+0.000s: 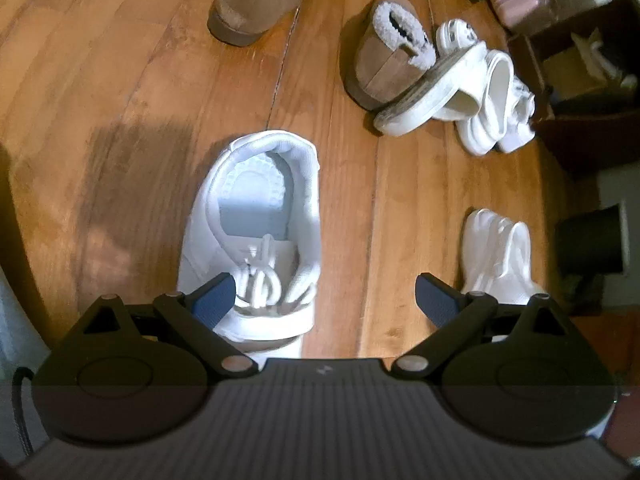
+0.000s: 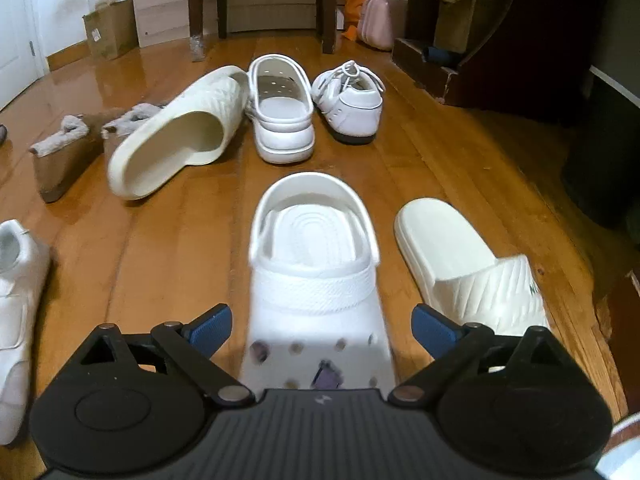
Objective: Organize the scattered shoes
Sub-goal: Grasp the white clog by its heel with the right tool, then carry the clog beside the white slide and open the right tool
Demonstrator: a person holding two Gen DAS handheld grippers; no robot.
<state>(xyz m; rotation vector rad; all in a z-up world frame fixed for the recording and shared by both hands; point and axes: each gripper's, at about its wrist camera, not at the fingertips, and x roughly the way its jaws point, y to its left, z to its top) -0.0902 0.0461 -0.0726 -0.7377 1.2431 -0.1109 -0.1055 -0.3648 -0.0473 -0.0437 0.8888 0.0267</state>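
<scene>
1. Right claw (image 2: 322, 330) – pads wide apart, white clog (image 2: 316, 276) lies on the floor between them, toe towards the camera, heel strap away; neither pad touches it
2. Left claw (image 1: 324, 300) – also spread, nothing gripped; its left pad sits over the laces of a white sneaker (image 1: 260, 224), not clamped on it
3. Judgement: the step in hand looks like pairing the clogs. The near one is loose, its likely mate (image 2: 282, 114) stands further off in the row ahead, heel towards the camera
4. To grip well – centre the near clog between the pads, close across the narrow strap zone or the side walls, not the wide toe box; foam will squash, so close gently
5. Beside the near clog on the right: a cream slide (image 2: 468, 264), close by – keep the right pad clear of it when descending
6. Further off: the tipped cream slide (image 2: 180, 136) leans against the far clog; don't nudge it on set-down
7. Far row also has a laced white shoe (image 2: 348, 108); the tan fleece boots (image 2: 64, 152) off to the left still look unsorted
</scene>
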